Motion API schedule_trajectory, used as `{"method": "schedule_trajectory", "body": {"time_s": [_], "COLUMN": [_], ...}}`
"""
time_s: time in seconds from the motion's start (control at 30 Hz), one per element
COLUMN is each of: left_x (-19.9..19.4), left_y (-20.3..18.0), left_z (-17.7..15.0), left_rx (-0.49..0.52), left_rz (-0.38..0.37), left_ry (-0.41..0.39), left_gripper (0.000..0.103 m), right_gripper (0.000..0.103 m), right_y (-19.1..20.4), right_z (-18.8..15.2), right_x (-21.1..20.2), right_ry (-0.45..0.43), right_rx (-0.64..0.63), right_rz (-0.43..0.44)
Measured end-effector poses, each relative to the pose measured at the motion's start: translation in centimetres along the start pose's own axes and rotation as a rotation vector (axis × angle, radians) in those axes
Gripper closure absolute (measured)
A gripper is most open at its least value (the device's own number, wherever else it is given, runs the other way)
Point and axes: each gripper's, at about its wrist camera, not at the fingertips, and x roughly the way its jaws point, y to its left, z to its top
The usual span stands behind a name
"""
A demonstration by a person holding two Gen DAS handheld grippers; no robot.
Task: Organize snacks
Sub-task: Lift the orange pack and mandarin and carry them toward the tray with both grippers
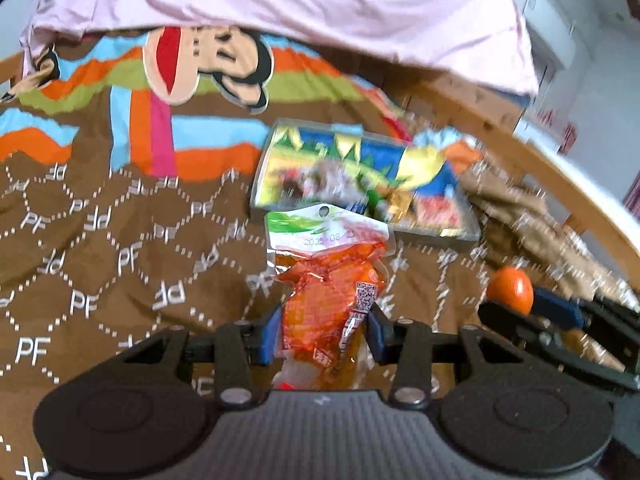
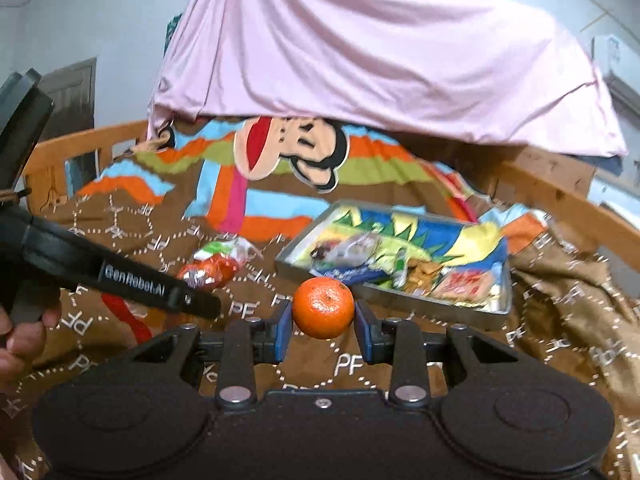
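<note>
Brown bedding (image 1: 120, 248) printed with white "PF" letters and dotted hexagons covers the bed beneath me, with bright stripes and a cartoon monkey face (image 2: 288, 152) farther back. Behind that hangs a pale pink sheet (image 2: 380, 60), and a curved wooden bed rail (image 2: 560, 196) runs along the right side.

My left gripper (image 1: 323, 334) is clamped on a snack packet (image 1: 332, 280): a clear vacuum pouch of orange food with a green and white header, a printed date and a small square code on its side. Both blue pads (image 1: 268, 336) press against its lower part, and the top of the packet points toward the tray. From the right wrist view the same packet (image 2: 212, 264) shows just beyond the tip of the left gripper (image 2: 192, 300).

My right gripper (image 2: 323, 330) is closed on a tangerine (image 2: 324, 307), pinched at its left and right sides between the blue pads (image 2: 282, 332), clear of the bedding. In the left wrist view the tangerine (image 1: 510, 290) appears at the right, with the right gripper (image 1: 520, 312) around it.

A metal tray (image 2: 440, 308) lies on the bedding ahead, to the right of the packet and just beyond the tangerine. It holds several colourful snack bags (image 2: 404, 248), too blurred to tell apart.
</note>
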Motion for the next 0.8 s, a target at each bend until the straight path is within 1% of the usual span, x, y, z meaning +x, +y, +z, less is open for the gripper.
{"method": "schedule_trajectory", "body": {"time_s": [0.13,0.3,0.37,0.4,0.47,0.57,0.63,0.7,0.8], "left_x": [-1.2,-2.2,-2.4,-2.5,-2.4,-1.8,-1.0,-0.1,1.7], "left_y": [-0.4,-0.3,-0.4,-0.5,-0.4,-0.3,0.0,0.3,0.6], "left_z": [0.9,2.0,2.7,3.2,3.9,5.0,5.7,6.4,7.8], "left_rx": [-0.024,-0.077,-0.091,-0.085,-0.085,-0.084,-0.088,-0.078,-0.054], "left_rz": [-0.02,-0.026,-0.009,0.01,0.022,0.032,0.027,0.028,0.05], "left_ry": [-0.049,-0.091,-0.099,-0.102,-0.123,-0.138,-0.145,-0.161,-0.172], "left_gripper": [0.056,0.056,0.056,0.056,0.056,0.056,0.056,0.056,0.056], "right_gripper": [0.068,0.068,0.068,0.068,0.068,0.068,0.068,0.068,0.068], "right_y": [-0.3,-0.8,-0.9,-0.7,-0.6,-1.2,-1.9,-2.6,-3.7], "right_z": [1.1,3.1,4.1,4.5,5.4,5.9,6.1,6.0,5.3], "right_x": [-1.2,-1.9,-2.1,-2.1,-2.0,-1.3,-0.2,0.9,2.4], "right_ry": [-0.029,-0.057,-0.073,-0.086,-0.11,-0.139,-0.143,-0.156,-0.192], "right_rx": [-0.001,0.005,-0.006,-0.025,-0.074,-0.096,-0.089,-0.08,-0.071], "right_rz": [-0.027,-0.033,-0.032,-0.038,-0.052,-0.058,-0.072,-0.089,-0.105]}}
